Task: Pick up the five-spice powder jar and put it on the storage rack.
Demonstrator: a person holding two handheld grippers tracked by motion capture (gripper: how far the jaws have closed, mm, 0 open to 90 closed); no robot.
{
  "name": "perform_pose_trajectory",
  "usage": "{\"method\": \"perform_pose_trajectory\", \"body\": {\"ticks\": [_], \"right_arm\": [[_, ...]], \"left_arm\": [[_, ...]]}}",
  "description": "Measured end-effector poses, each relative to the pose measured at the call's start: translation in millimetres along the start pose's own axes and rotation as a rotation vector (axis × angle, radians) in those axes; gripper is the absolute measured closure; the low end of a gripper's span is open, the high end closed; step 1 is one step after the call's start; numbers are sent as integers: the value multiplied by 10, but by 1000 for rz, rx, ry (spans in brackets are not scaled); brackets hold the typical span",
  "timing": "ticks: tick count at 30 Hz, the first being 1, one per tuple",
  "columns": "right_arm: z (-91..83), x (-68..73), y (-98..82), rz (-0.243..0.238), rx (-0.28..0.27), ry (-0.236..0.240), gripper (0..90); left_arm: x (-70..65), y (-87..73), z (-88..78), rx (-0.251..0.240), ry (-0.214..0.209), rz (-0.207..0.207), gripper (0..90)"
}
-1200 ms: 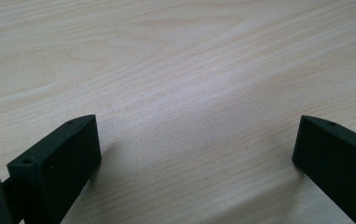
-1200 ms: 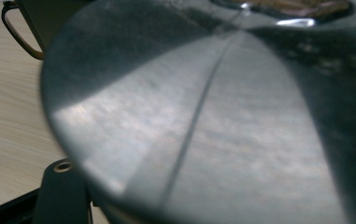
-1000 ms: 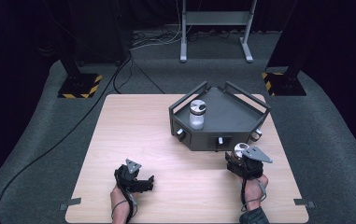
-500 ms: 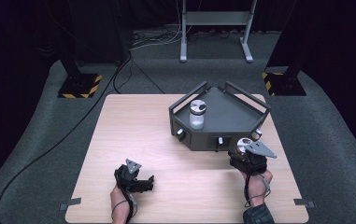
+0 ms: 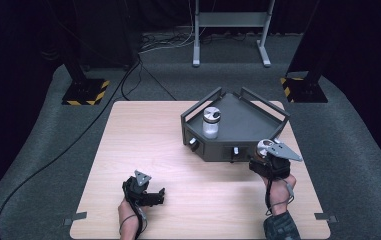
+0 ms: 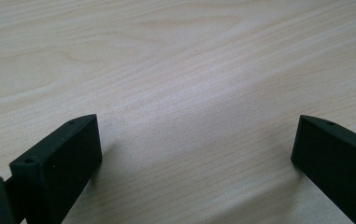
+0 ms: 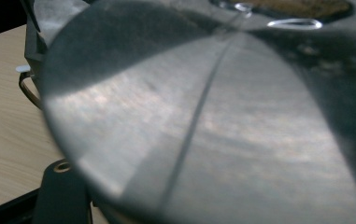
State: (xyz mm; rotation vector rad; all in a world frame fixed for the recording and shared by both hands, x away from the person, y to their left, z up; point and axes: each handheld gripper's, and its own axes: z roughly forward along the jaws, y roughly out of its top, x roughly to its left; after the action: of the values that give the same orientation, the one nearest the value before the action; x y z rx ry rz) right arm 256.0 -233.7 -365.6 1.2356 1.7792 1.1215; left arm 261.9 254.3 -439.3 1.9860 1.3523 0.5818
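Steel round lid (image 7: 203,121) (brushed) — right gripper (image 5: 269,161) clamped, wood-grain table (image 5: 143,145)

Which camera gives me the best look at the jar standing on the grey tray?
The high view: the jar stands upright near the left corner of the grey tray, whole and unblocked. The right gripper view has a big blurred metal lid across it, and the left gripper view looks at bare table.

Cable (image 5: 63,145) across grey floor (image 5: 358,150)
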Motion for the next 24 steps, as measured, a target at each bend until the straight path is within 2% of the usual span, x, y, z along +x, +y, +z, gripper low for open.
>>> {"method": "perform_pose_trajectory", "body": {"ticks": [24], "right_arm": [[-48,-37,335,-50,-25,-14,296]], "left_arm": [[0,0,0,0,0,0,14]]}}
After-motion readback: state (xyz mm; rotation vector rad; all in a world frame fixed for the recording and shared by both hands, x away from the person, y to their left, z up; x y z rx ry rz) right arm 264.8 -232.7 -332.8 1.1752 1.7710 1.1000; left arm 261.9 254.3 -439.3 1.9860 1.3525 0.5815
